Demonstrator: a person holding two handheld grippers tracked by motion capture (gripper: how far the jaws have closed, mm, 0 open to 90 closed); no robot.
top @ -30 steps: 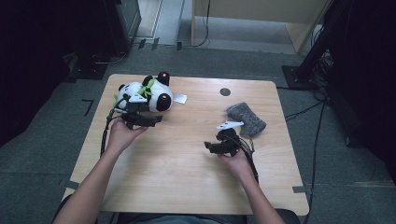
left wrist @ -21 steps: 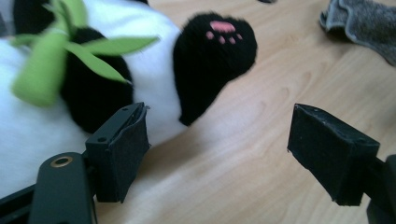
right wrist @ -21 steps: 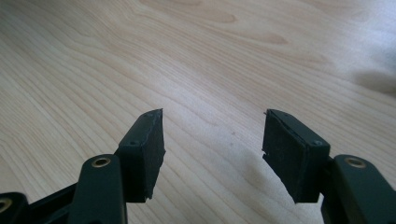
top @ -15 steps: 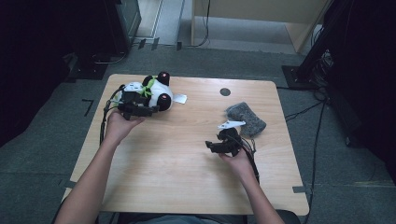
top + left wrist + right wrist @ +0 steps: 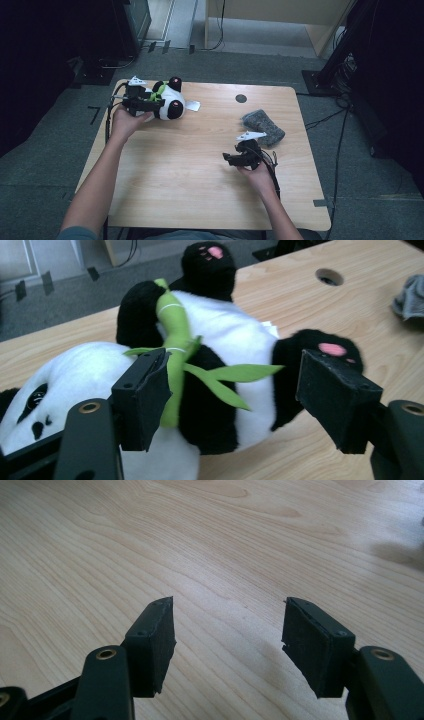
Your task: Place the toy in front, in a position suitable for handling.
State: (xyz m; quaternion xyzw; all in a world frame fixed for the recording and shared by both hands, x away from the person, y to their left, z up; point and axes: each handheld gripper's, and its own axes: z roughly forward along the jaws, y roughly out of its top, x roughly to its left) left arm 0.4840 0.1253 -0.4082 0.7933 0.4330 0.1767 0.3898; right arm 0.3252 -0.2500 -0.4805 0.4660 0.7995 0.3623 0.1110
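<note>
Straddling the plush panda, the left gripper has its jaws set either side of the toy's middle; they have just been closing, yet the right pad stands clear of the fur and the left pad only nears the green bamboo sprig, so nothing is gripped, presumably the lead-in to a pick-up. The panda lies on its back at the far left of the wooden table. Right gripper: jaws apart, empty, resting low over bare wood, apparently waiting. Grey cloth: crumpled, just beyond the right gripper. White tag beside the toy: no legible writing.
</note>
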